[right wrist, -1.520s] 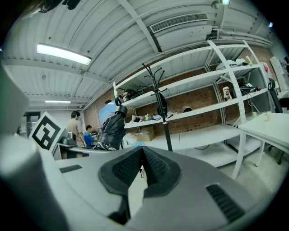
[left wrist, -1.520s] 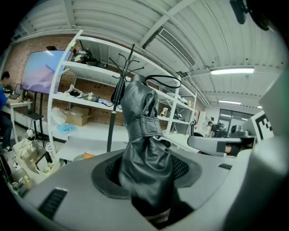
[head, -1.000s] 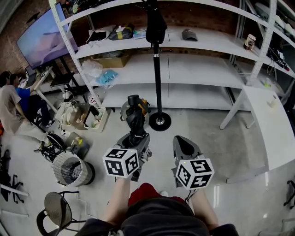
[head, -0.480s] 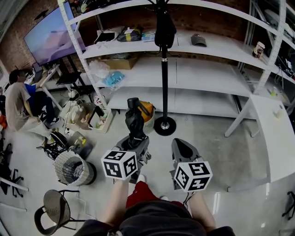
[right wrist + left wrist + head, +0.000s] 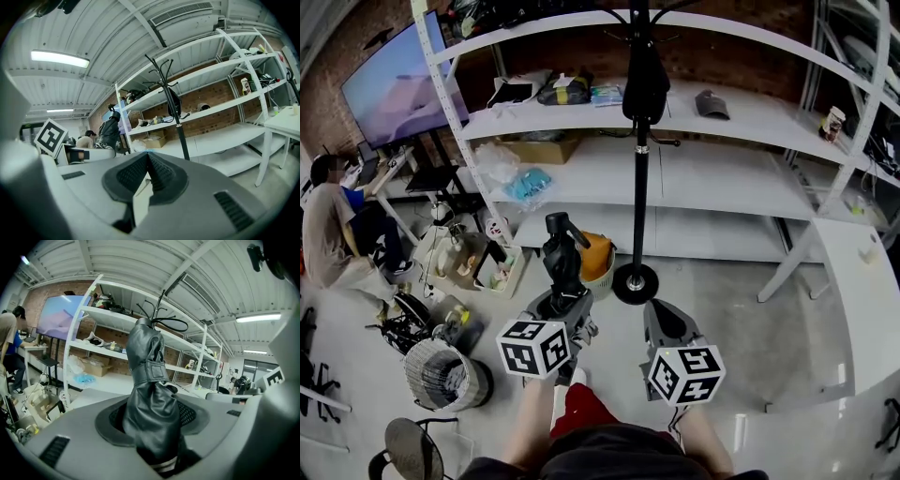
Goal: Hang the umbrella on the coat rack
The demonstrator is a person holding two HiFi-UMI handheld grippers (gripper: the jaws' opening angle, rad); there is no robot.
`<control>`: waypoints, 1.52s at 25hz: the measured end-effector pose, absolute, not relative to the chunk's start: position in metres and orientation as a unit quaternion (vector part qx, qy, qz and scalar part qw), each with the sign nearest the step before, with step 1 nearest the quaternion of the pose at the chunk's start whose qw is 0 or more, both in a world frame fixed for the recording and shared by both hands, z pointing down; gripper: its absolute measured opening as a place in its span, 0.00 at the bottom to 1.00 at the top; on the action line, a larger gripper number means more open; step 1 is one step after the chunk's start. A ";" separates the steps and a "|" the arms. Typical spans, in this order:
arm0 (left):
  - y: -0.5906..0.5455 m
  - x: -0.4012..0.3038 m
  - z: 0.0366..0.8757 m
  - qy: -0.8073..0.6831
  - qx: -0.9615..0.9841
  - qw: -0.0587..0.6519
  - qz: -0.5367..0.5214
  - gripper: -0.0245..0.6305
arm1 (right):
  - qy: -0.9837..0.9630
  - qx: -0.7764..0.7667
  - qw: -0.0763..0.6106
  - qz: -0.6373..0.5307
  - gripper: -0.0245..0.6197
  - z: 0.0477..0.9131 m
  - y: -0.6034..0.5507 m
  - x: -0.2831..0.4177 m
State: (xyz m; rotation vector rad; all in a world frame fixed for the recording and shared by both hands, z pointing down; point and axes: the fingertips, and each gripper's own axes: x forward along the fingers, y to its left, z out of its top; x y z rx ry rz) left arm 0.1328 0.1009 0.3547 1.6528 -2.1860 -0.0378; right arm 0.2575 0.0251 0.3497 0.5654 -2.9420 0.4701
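Observation:
A folded black umbrella (image 5: 561, 258) in its sleeve stands upright in my left gripper (image 5: 562, 302), whose jaws are shut on its lower end. In the left gripper view the umbrella (image 5: 150, 380) rises from between the pads and fills the centre of my left gripper (image 5: 152, 420). The coat rack (image 5: 640, 187), a black pole on a round base with a dark bag hanging high on it, stands ahead and slightly right. My right gripper (image 5: 661, 321) is beside the left one, shut and empty. In the right gripper view its pads meet at my right gripper (image 5: 147, 161), with the coat rack (image 5: 177, 119) ahead.
White shelving (image 5: 722, 178) runs behind the rack. An orange bucket (image 5: 594, 253) sits by the rack's base. A wire bin (image 5: 441, 372) and a chair (image 5: 406, 442) stand at the lower left, a white table (image 5: 862, 281) at the right. A person (image 5: 323, 230) sits far left.
Both grippers and the view have moved forward toward the coat rack and shelving. The umbrella stays upright in the left gripper; the right gripper stays shut.

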 end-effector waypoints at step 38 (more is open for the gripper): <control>-0.047 -0.193 0.381 -0.679 0.697 0.230 -0.016 0.37 | -0.929 0.327 0.114 0.128 0.07 0.357 -0.089 -0.056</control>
